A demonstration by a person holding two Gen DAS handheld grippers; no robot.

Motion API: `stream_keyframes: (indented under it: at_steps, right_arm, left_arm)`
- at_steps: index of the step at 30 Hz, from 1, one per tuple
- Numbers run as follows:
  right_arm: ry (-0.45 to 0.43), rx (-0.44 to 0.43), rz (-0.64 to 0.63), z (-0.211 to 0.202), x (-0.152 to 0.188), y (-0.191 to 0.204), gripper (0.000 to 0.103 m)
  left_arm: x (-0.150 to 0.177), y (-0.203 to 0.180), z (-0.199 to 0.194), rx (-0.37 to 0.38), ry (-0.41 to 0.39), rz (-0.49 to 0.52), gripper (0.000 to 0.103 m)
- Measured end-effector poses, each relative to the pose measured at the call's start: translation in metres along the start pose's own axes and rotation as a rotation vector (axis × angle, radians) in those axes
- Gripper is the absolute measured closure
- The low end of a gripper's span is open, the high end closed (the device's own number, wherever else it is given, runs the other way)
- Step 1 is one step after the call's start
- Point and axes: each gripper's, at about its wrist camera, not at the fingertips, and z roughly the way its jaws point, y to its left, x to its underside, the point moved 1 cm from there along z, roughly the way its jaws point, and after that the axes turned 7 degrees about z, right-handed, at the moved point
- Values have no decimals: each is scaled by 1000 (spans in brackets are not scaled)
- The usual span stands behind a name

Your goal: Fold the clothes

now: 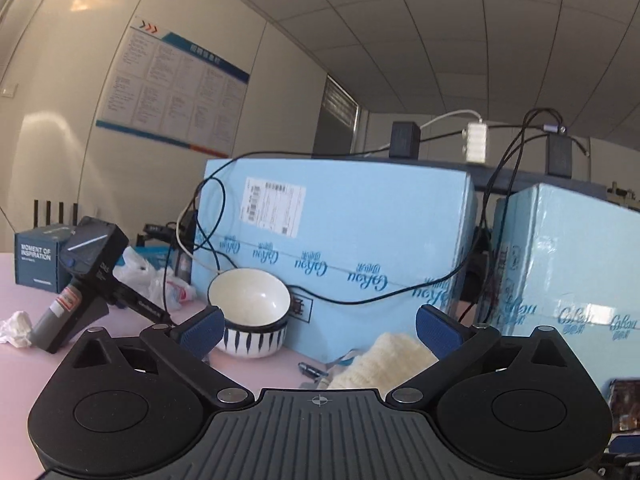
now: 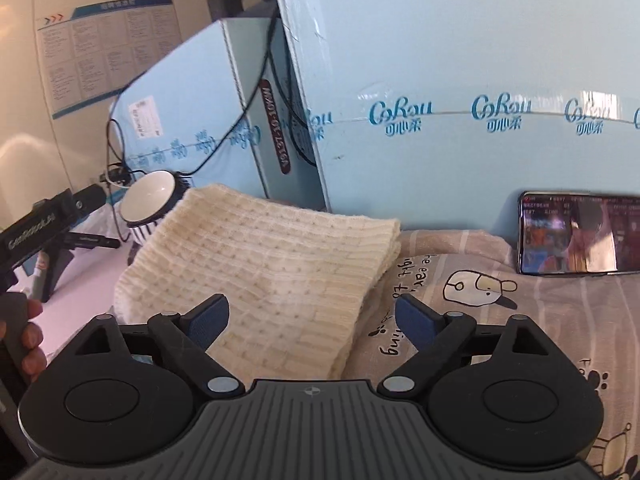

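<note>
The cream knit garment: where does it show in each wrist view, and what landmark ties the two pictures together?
Left wrist: only a corner of the cream knit garment shows, low centre, just right of the striped bowl.
Right wrist: it lies folded across the picture's centre, partly on a cartoon-print cloth.
Shared landmark: the striped bowl, standing in front of the light-blue CoRou boxes.

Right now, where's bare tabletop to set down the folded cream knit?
Bare pink tabletop lies between the striped bowl and the left gripper; more lies between the crumpled tissue and the dark box. Crowded: cables, plastic bag, blue cartons.
</note>
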Motion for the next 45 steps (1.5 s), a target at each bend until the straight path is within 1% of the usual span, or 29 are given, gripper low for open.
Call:
stream_keyframes:
  at_steps: [2,4,6,8,10,11,13,14,16,18,20,23,24,27,29,32,38,45]
  right_arm:
    - [-33,-19,-29,-20,4,2,8]
    - [-44,-29,-39,-33,8,4,5]
    - [-53,-27,-50,-44,12,5,2]
    - [-60,10,-60,-50,17,5,1]
    - [-80,35,-51,-54,24,-2,1]
    - [-85,33,-42,-55,28,-7,1]
    - [-70,35,-22,-54,34,-16,1]
    - [-57,34,-12,-54,36,-20,1]
    - [-56,22,12,-55,37,-25,1]
    - [-60,12,27,-58,37,-27,1]
    - [-68,-1,33,-61,36,-28,1]
    - [-75,-21,32,-65,37,-26,1]
    - [-76,-25,28,-66,37,-25,1]
    - [-84,-34,12,-68,38,-22,1]
    - [-93,-41,3,-69,39,-21,1]
    - [-111,-49,-7,-69,42,-21,1]
    - [-117,-46,-20,-64,46,-23,1]
    - [-123,-57,-11,-62,48,-24,1]
  left_arm:
    - [-3,-10,-24,34,-9,14,0]
    - [-2,-19,-46,58,8,21,0]
    - [5,-27,-62,80,61,21,0]
    - [12,-31,-73,86,111,25,0]
    - [19,-35,-79,43,162,29,0]
    - [21,-37,-80,21,179,38,0]
    - [25,-41,-83,-20,215,56,0]
    - [26,-43,-84,-13,230,66,0]
    - [29,-43,-90,16,266,48,0]
    - [31,-43,-95,10,298,20,0]
    - [32,-42,-96,-39,321,1,0]
    - [36,-43,-97,-80,365,-32,0]
    - [37,-45,-96,-95,387,-37,0]
    - [44,-52,-88,-159,489,-31,0]
    - [50,-54,-85,-183,519,-27,0]
    - [56,-56,-83,-199,502,-2,0]
    - [62,-54,-87,-130,459,-14,0]
    - [61,-59,-92,-125,415,33,0]
